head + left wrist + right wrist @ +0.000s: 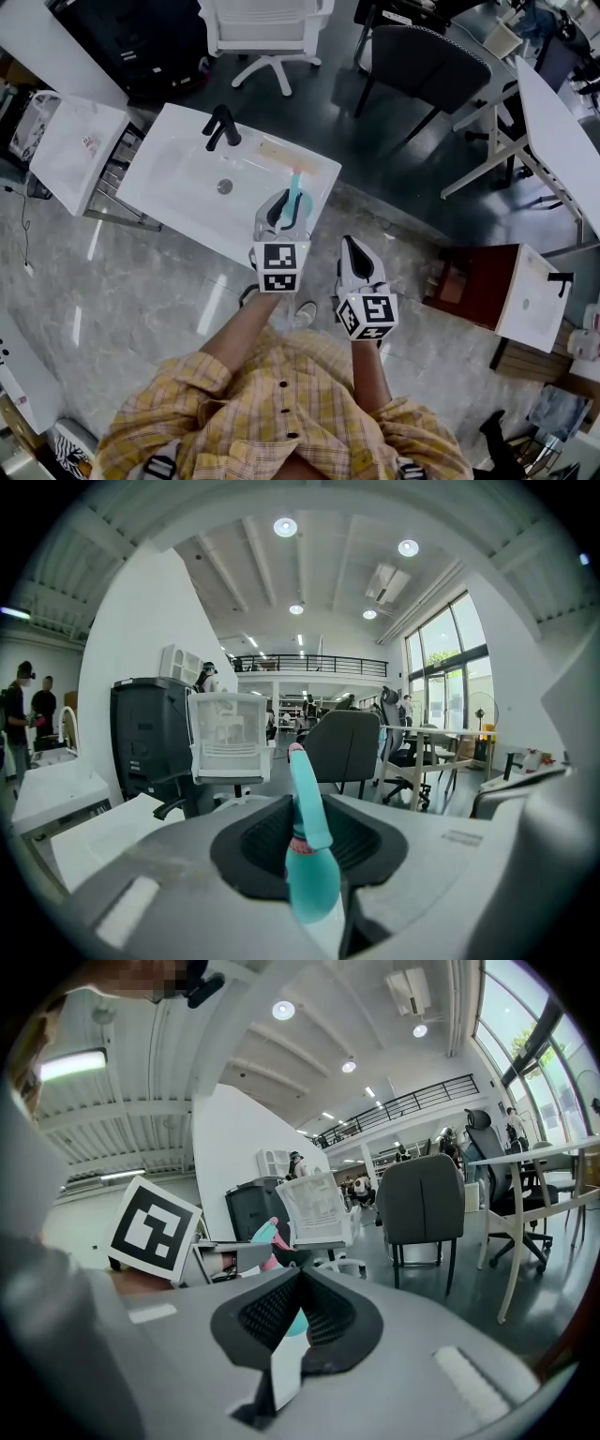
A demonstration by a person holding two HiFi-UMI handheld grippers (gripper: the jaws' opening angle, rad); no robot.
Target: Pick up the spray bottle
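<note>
- Right gripper (354,255), close to the body: jaws pressed together, nothing in them.
- Left gripper (284,211), just beside it: jaws clamped on the teal spray bottle (295,195), whose head sticks up past them; it is held in the air above the sink's near edge.
- Below: white sink (178,183) with a black faucet (221,127).
- Beyond: a white chair (267,28) and a dark chair (422,61).

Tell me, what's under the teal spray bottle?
Below the teal spray bottle is a white sink; its black faucet and round drain show off to the side. The sink edge right below is covered by the left gripper holding the bottle.
</note>
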